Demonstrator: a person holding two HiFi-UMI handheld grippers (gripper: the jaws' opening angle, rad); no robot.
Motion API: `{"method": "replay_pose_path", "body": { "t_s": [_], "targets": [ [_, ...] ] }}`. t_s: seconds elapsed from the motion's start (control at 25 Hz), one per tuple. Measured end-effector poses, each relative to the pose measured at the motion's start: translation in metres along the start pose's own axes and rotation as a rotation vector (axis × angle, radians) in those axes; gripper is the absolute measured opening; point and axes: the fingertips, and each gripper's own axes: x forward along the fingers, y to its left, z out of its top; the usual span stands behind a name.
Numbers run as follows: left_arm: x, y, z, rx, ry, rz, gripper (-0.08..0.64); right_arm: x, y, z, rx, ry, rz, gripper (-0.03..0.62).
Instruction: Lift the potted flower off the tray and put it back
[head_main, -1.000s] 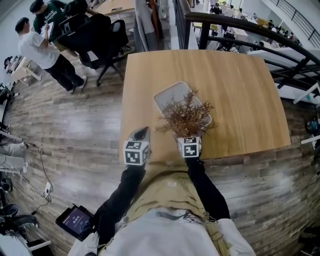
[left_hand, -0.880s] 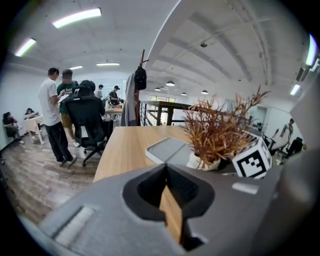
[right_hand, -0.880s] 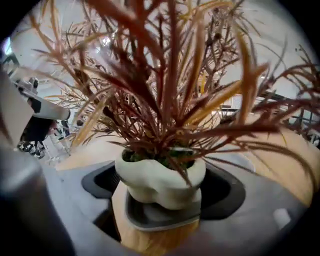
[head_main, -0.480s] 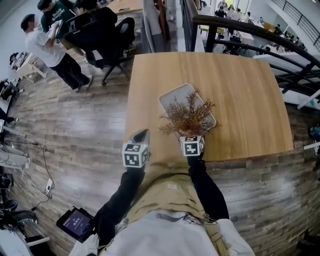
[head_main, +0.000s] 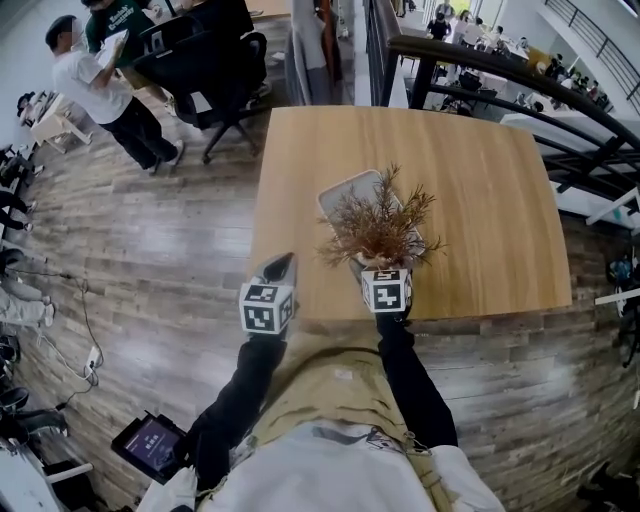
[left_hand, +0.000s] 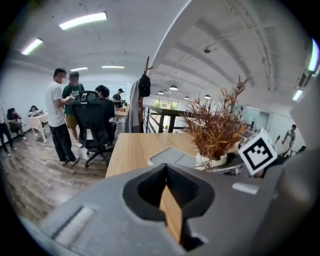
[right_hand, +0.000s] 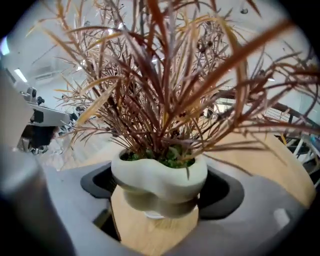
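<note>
The potted flower (head_main: 380, 222), with dry reddish-brown fronds in a small white pot (right_hand: 159, 181), sits between the jaws of my right gripper (right_hand: 159, 194), which is shut on the pot. Bare wood shows under the pot, so it hangs above the table. In the head view the fronds hide the pot and the near end of the grey tray (head_main: 345, 190). In the left gripper view the pot (left_hand: 210, 161) is just right of the tray (left_hand: 167, 157). My left gripper (head_main: 281, 266) is shut and holds nothing, at the table's near left edge.
The wooden table (head_main: 480, 200) has bare surface to the right and beyond the tray. People stand by a black office chair (head_main: 205, 60) at the far left. A dark railing (head_main: 480, 65) runs behind the table. A tablet (head_main: 150, 445) lies on the floor at lower left.
The flower and my right gripper have come up a little and look larger in the head view. My left gripper has stayed in place.
</note>
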Motion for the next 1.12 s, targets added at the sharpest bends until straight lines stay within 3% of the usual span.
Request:
{"method": "replay_pose_path", "body": {
  "t_s": [0.48, 0.76, 1.12],
  "targets": [
    [-0.04, -0.034, 0.135, 0.021, -0.191, -0.03, 0.002, -0.112, -0.012, 0.137, 0.003, -0.117, -0.011, 0.495],
    [-0.046, -0.043, 0.166, 0.045, -0.22, -0.053, 0.0, -0.138, -0.015, 0.179, -0.001, -0.176, 0.003, 0.497],
    [-0.053, -0.043, 0.189, 0.064, -0.271, -0.031, 0.0, -0.154, -0.009, 0.203, -0.039, -0.221, 0.02, 0.497]
  ]
}}
